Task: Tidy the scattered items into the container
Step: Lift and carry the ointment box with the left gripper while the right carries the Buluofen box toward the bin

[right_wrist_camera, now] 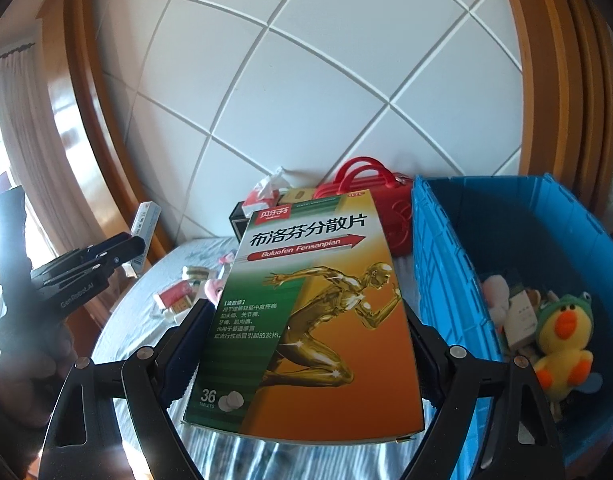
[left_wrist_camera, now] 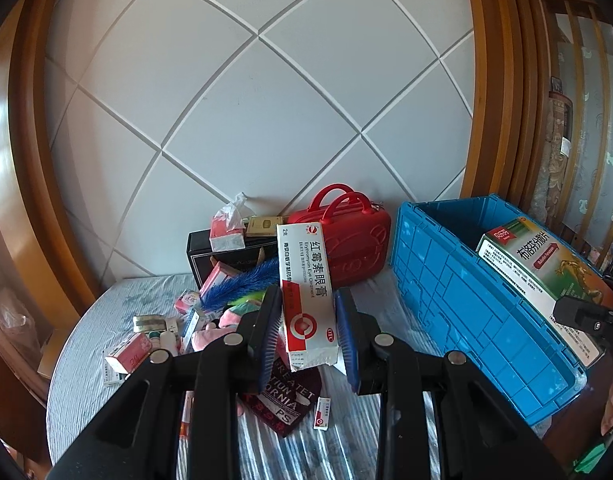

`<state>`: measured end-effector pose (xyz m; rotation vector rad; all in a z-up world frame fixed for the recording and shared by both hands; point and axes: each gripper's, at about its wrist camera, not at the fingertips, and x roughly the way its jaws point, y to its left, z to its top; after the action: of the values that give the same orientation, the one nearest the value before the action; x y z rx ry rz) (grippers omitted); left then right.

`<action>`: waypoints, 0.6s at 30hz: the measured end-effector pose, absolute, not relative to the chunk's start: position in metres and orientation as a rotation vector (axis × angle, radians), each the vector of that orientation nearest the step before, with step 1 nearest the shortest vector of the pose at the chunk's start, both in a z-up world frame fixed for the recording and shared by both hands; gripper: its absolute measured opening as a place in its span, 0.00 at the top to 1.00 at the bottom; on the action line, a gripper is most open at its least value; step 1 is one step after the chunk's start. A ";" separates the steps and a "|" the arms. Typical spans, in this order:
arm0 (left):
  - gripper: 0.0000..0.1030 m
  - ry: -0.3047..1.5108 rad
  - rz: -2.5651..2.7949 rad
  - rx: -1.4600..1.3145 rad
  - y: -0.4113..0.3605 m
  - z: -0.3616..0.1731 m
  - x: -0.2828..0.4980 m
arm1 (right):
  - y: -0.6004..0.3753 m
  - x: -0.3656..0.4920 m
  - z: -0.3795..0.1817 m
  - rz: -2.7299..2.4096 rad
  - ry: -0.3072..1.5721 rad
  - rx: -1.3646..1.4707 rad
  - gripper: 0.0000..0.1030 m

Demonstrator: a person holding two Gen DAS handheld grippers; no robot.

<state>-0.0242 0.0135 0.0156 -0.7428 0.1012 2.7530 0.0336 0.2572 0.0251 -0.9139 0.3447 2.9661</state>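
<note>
Left tongs (left_wrist_camera: 306, 328) clamped on ointment box (left_wrist_camera: 306, 280), left of crate (left_wrist_camera: 446, 292). Right tongs (right_wrist_camera: 306, 344) spread wide, gripping ibuprofen box (right_wrist_camera: 310, 312) by side edges, beside crate. Both cartons light, crushable. Clutter behind.

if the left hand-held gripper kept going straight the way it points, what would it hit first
Probably the red case by the wall. The left hand-held gripper, shut on the white ointment box, points over the clutter toward it. The box's far end would likely touch first; depth is hard to judge in this fisheye view.
</note>
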 end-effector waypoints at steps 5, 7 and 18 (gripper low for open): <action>0.74 0.129 2.737 -0.723 0.039 0.023 -0.027 | 0.283 0.042 0.030 2.956 0.368 -0.873 0.15; 0.74 0.145 2.729 -0.716 0.051 0.024 -0.028 | 0.294 0.045 0.032 2.950 0.378 -0.858 0.15; 0.74 0.210 2.662 -0.695 0.119 0.030 -0.036 | 0.351 0.063 0.033 2.901 0.438 -0.803 0.15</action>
<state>-0.0363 0.1194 0.0298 -0.6949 0.2095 2.6624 0.0632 0.3508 0.0331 -0.8027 0.4384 2.9015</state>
